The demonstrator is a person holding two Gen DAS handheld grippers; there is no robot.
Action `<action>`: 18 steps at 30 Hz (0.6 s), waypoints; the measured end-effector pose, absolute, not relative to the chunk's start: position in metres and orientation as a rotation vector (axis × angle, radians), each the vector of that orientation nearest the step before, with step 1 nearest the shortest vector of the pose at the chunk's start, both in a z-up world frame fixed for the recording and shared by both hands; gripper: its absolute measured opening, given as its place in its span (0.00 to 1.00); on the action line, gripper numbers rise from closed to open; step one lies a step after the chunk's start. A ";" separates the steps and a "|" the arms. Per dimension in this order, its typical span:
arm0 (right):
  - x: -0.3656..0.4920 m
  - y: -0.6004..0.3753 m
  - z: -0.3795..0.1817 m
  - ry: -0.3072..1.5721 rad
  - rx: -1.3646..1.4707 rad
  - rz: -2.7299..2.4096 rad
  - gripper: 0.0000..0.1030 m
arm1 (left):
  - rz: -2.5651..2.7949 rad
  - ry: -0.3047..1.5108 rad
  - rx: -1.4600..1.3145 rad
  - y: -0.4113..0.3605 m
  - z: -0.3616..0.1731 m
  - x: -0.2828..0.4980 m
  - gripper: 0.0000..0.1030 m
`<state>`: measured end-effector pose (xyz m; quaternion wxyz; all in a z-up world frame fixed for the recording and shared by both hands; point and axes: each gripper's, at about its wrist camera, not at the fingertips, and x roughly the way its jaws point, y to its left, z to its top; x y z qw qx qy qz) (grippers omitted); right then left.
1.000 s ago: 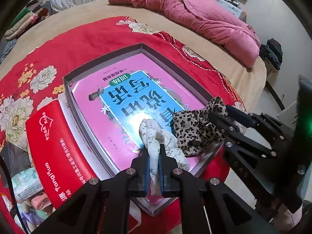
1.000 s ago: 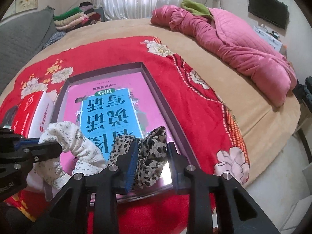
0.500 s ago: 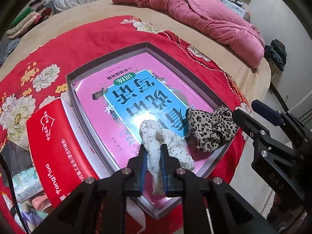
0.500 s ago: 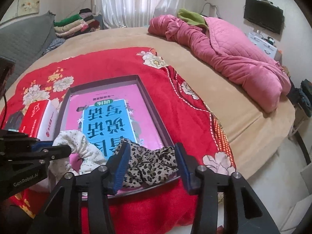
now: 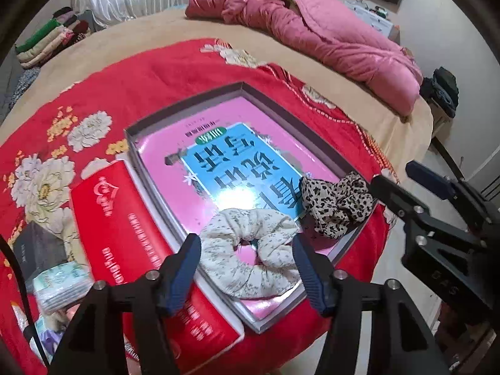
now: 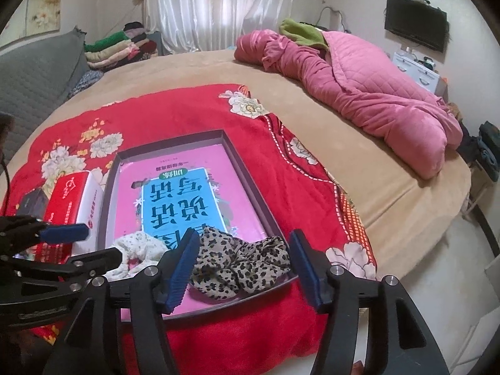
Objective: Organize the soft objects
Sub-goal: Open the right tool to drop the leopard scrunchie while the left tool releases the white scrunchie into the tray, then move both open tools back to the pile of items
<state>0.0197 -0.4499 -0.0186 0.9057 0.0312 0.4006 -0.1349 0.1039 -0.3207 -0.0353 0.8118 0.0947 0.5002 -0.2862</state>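
In the tray [image 5: 322, 147], 2 scrunchies lie side by side: floral scrunchie [image 5: 250, 250] left, leopard scrunchie [image 5: 337, 203] right.

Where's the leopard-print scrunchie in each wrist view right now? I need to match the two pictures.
Left wrist view: leopard-print scrunchie at centre right, in the tray's near right corner, right of the cream scrunchie.
Right wrist view: bottom centre, between the right gripper's opening jaws, untouched.
Shared landmark: the pink-and-blue book in the tray.

scrunchies: 2 (cream floral scrunchie [image 5: 250, 250], leopard scrunchie [image 6: 240, 265]) | tray [image 5: 322, 147]: 1 | red box [image 5: 125, 234]: 1 | book [image 5: 237, 168]: 1
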 end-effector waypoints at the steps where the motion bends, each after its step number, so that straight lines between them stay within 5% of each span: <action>1: 0.019 -0.448 -0.018 0.828 0.064 -0.280 0.60 | -0.609 1.061 0.195 -0.317 -0.031 0.102 0.59; 7: 0.017 -0.433 -0.011 0.815 0.057 -0.254 0.70 | -0.582 1.018 0.179 -0.293 -0.009 0.093 0.65; 18: 0.018 -0.391 0.008 0.780 0.032 -0.197 0.72 | -0.478 0.962 0.140 -0.231 0.013 0.085 0.67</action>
